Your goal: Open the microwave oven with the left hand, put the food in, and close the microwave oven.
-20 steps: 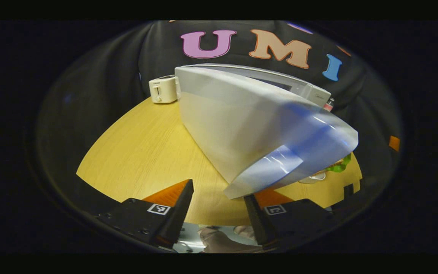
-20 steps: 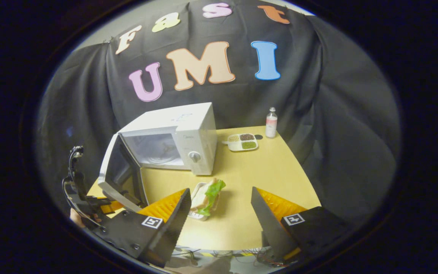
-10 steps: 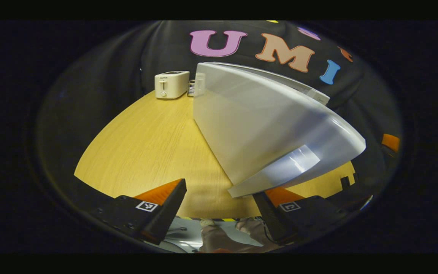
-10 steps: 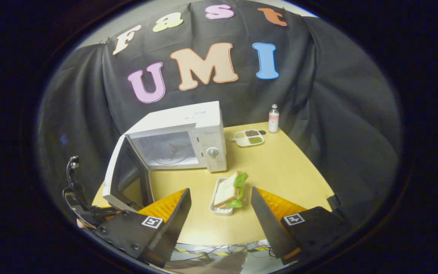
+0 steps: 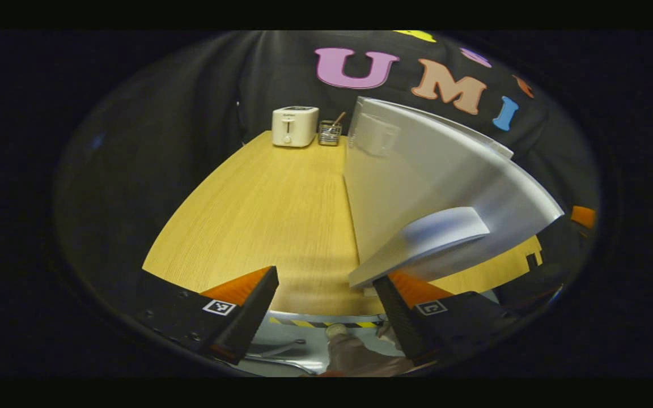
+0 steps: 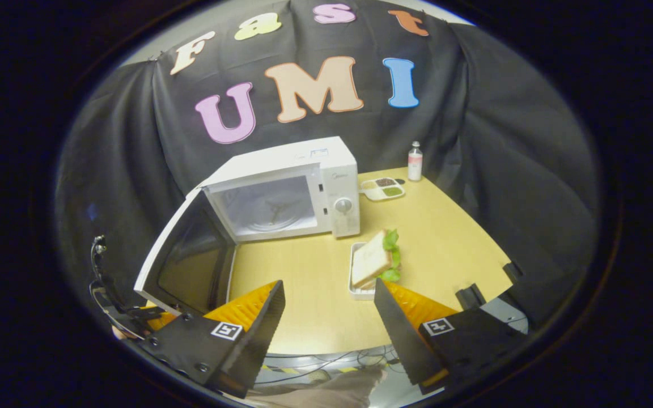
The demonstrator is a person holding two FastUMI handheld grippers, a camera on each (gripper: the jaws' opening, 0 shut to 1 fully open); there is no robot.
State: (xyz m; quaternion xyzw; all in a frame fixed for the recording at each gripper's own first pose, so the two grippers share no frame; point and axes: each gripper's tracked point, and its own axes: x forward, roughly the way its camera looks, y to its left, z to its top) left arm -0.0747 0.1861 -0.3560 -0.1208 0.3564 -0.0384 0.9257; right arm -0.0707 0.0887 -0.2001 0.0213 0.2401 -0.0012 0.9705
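Microwave (image 6: 298,192) door (image 6: 187,258) swung wide over tabletop's (image 6: 315,294) left front corner; sandwich (image 6: 374,262) (on tray) mid-front; left gripper (image 5: 326,294) and right gripper (image 6: 329,306) both spread, empty.

No legible text. Small brand mark on microwave (image 6: 281,192) control panel, centre frame, and on toaster (image 5: 294,126), upper centre: both too small to read.

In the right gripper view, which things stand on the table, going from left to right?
Open door → microwave → sandwich → divided dish → bottle.
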